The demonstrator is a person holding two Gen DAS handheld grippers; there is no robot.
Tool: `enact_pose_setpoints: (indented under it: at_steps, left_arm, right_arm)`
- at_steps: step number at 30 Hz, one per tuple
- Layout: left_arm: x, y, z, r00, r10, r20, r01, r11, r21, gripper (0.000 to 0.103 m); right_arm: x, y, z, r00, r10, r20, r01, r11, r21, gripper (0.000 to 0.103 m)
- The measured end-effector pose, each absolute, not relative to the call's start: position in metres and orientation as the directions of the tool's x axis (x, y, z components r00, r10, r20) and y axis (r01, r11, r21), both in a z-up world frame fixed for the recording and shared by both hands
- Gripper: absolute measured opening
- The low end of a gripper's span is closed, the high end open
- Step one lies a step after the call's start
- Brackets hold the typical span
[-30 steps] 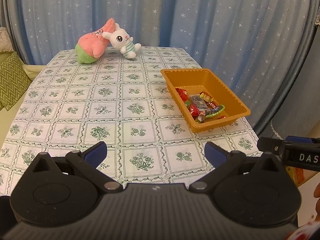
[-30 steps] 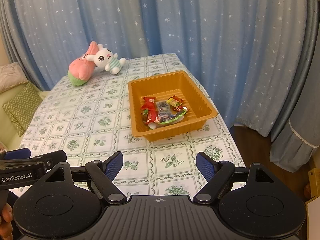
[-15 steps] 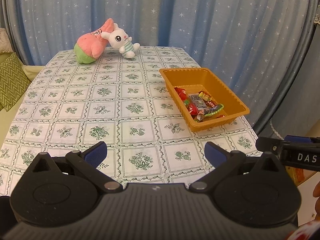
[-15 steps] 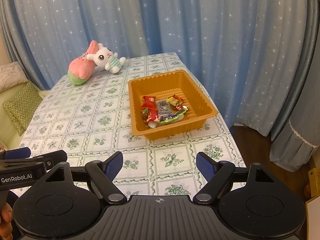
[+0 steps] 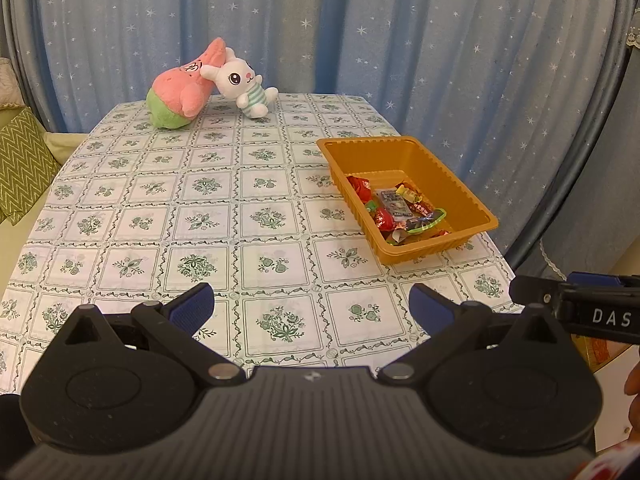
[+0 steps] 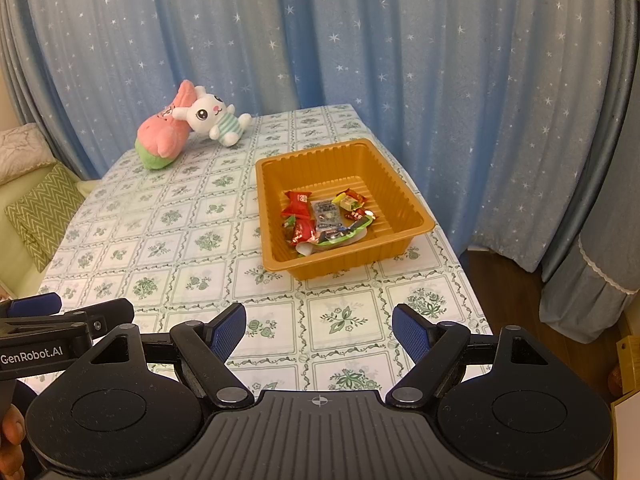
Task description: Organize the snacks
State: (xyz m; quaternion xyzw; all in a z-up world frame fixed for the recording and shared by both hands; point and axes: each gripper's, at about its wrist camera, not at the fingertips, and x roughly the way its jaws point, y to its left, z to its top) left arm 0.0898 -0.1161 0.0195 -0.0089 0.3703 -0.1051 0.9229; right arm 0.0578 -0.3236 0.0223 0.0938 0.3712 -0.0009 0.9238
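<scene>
Snacks (image 6: 326, 218) are found piled together in the near part of an orange tray (image 6: 404, 200), which stands on the right side of a table (image 5: 208, 216) covered with a green-patterned cloth. Red, yellow and grey wrappers and one green-edged packet can be made out in the heap; individual labels cannot be read. No snack is seen on the cloth outside the tray.

Left gripper (image 5: 312, 306) is held above the near edge of the table, its blue-padded fingers (image 5: 192, 304) spread wide apart with nothing between them. Right gripper (image 6: 319, 328) is held likewise at the near edge, short of the tray, fingers (image 6: 228, 330) apart and empty. Each gripper is partly caught at the margin of the other's view.

Two plush toys, a pink and green one (image 5: 180, 90) and a white rabbit (image 5: 244, 84), lie touching at the far end of the table, against a blue star-printed curtain (image 6: 360, 40). A green zigzag cushion (image 5: 20, 168) is noted at the left.

Compared with the earlier frames, no change is recorded in the tray, its contents or the toys. Finger spacing on both grippers is unaltered. Only a slight shift of the left view is observed, the tray sitting marginally higher and further left.
</scene>
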Motion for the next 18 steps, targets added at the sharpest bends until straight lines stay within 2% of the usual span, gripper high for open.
enact_pose_setpoints:
  at_steps: [18]
  left_arm:
    - [0.0908,-0.1169,0.0224,0.704,-0.203,-0.680,0.195,0.977,-0.090,0.103]
  right_arm:
    - [0.0576,-0.3237,0.0230,0.725,0.068,-0.685,0.070,0.983,0.171,0.080]
